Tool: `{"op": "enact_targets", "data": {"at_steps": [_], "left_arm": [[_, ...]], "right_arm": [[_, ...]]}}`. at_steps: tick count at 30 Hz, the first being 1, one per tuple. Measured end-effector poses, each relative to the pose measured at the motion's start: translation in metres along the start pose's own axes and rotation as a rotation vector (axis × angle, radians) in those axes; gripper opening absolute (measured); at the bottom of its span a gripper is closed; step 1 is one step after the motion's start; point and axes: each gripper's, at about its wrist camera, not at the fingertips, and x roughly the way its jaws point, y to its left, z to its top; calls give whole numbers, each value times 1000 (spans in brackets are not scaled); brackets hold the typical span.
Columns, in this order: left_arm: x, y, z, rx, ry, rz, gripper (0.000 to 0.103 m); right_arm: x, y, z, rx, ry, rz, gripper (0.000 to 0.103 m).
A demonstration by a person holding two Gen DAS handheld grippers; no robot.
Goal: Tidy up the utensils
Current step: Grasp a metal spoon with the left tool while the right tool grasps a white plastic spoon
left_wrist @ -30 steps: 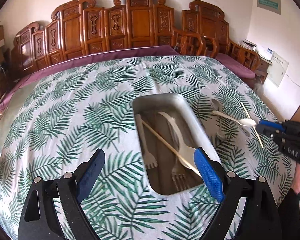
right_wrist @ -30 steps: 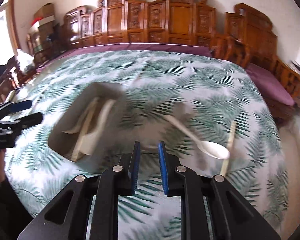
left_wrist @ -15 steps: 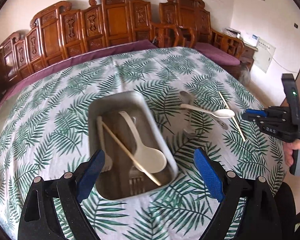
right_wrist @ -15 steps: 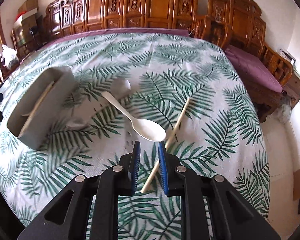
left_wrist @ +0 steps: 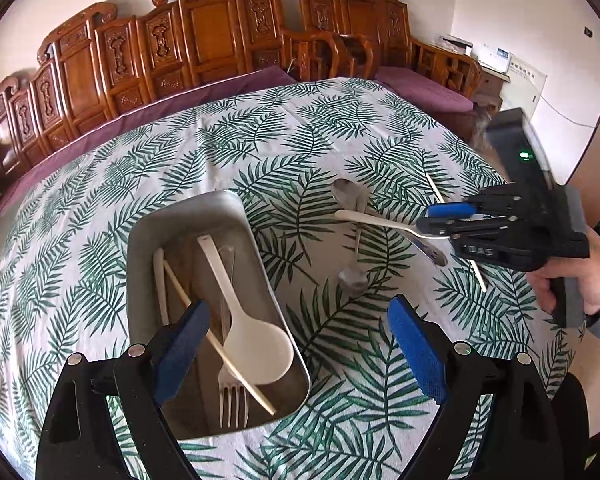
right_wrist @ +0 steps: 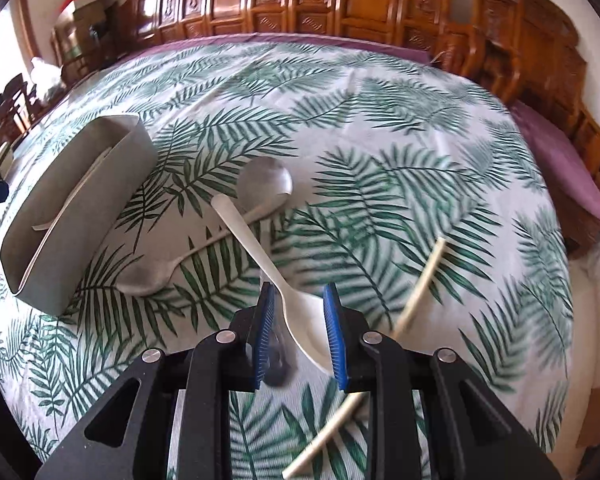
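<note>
Since half a second ago the right claw (right_wrist: 299, 330) has come down from hovering over the bare cloth with fingers nearly together to straddling the bowl of the white plastic spoon (right_wrist: 268, 272), its blue pads now apart on either side; whether they touch the spoon cannot be told. Left-wrist view has shifted slightly; tray now sits left of centre. Counter under a white cloth with green palm-leaf print (left_wrist: 300, 140), carved wooden chairs (left_wrist: 204, 36) along the far side. Rectangular grey metal tray (left_wrist: 188, 220) on the cloth, holding a white plastic serving spoon (left_wrist: 256, 344), a metal fork (left_wrist: 232, 396), a pale wooden chopstick (left_wrist: 220, 348) lying across them, and a white utensil handle (left_wrist: 160, 284) by the left wall. Left claw (left_wrist: 298, 354) hangs over the tray's near end and the cloth beside it, blue pads wide apart, holding nothing. Right of the tray, loose on the cloth: a metal spoon (left_wrist: 354, 240) with the white plastic spoon's handle crossing over it, and a second pale wooden chopstick (right_wrist: 424, 280) just right of the right claw, partly under it. From the left wrist view the right claw (left_wrist: 440, 220) shows at the white spoon's bowl end.
</note>
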Motion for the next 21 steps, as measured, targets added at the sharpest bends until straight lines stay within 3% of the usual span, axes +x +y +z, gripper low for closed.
{"op": "enact_targets", "data": {"at_steps": [5,9,13,15,21], "left_arm": [[6,-3,3,9,14,4,87],[9,-7,2,17,24,7,87],[12,-10,-1,24,36,9,87],[12,-12,-1,28,39,9,87],[17,-20,3,41,47,9,87]], "right_arm": [[18,8,9,-12,43,40,28],[27,13,12,-13,47,23,27],[28,11,13,22,51,4,19],[24,7,12,55,43,22,8],[6,-1,1,102,1,55,7]]}}
